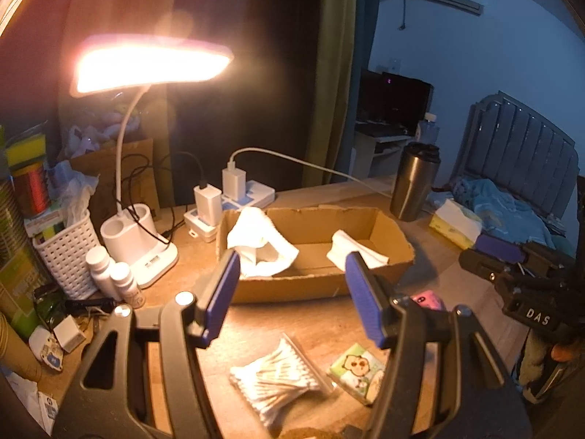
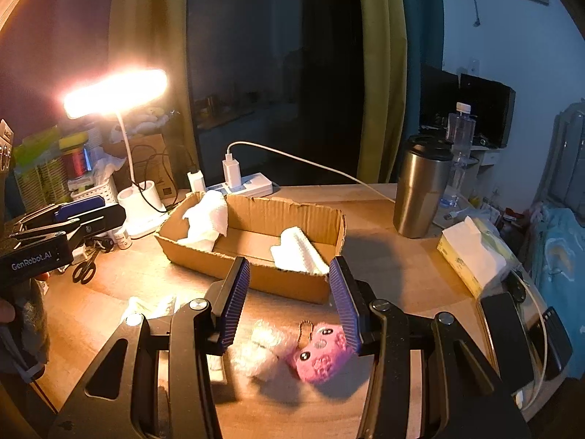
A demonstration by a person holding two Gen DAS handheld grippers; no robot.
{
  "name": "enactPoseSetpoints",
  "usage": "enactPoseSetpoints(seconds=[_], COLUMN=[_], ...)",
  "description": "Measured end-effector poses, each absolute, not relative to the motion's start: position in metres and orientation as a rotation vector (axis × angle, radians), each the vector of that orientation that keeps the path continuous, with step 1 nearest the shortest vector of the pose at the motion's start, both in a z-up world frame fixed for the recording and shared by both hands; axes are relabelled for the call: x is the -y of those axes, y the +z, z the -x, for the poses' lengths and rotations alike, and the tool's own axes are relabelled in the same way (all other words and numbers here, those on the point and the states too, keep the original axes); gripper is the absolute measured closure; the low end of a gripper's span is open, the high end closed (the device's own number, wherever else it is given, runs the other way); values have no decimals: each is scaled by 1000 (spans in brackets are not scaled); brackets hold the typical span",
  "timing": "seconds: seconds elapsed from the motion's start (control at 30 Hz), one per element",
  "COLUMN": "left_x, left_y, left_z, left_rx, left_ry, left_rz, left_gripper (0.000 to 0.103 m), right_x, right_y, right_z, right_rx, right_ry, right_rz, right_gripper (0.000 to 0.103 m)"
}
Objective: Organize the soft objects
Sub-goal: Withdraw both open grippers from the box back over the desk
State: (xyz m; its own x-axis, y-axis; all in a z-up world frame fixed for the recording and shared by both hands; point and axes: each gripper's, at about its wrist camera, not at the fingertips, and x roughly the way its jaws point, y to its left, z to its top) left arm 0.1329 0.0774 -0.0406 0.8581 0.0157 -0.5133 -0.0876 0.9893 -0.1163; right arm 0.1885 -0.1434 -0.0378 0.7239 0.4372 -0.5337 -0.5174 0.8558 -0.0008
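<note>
A shallow cardboard box (image 1: 393, 241) (image 2: 256, 281) lies on the wooden desk with two white cloths in it: one (image 1: 256, 241) (image 2: 204, 223) draped over its left end, one (image 1: 351, 248) (image 2: 299, 252) folded at its right. My left gripper (image 1: 289, 300) is open and empty, hanging above a bag of cotton swabs (image 1: 274, 376) and a cartoon tissue pack (image 1: 360, 371). My right gripper (image 2: 289, 303) is open and empty too, above a pink plush (image 2: 320, 355) and a clear crumpled bag (image 2: 259, 355).
A lit desk lamp (image 1: 146, 62) (image 2: 117, 91), power strip with chargers (image 1: 241, 197) (image 2: 248, 183), white basket (image 1: 69, 256) and small bottles (image 1: 109, 270) crowd the left. A steel tumbler (image 1: 413, 183) (image 2: 420, 190) and tissue box (image 1: 457, 223) (image 2: 471, 252) stand right. Scissors (image 2: 86, 267) lie left.
</note>
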Motion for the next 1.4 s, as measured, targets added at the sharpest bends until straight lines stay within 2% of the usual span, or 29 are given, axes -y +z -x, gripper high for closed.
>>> enactPoseSetpoints(seconds=[0.33, 0.47, 1.4], left_x=[-61, -51, -43], left_y=[-47, -50, -101], left_z=[-104, -95, -54], left_rx=[-552, -559, -682], left_ry=[42, 34, 43], left_rz=[136, 130, 131], left_gripper=[42, 42, 42], right_x=[157, 164, 176], right_y=[-41, -45, -84], right_z=[-157, -147, -105], right_rx=[-549, -550, -613], right_ry=[523, 522, 532], right_rz=[162, 156, 152], right_gripper=[53, 47, 46])
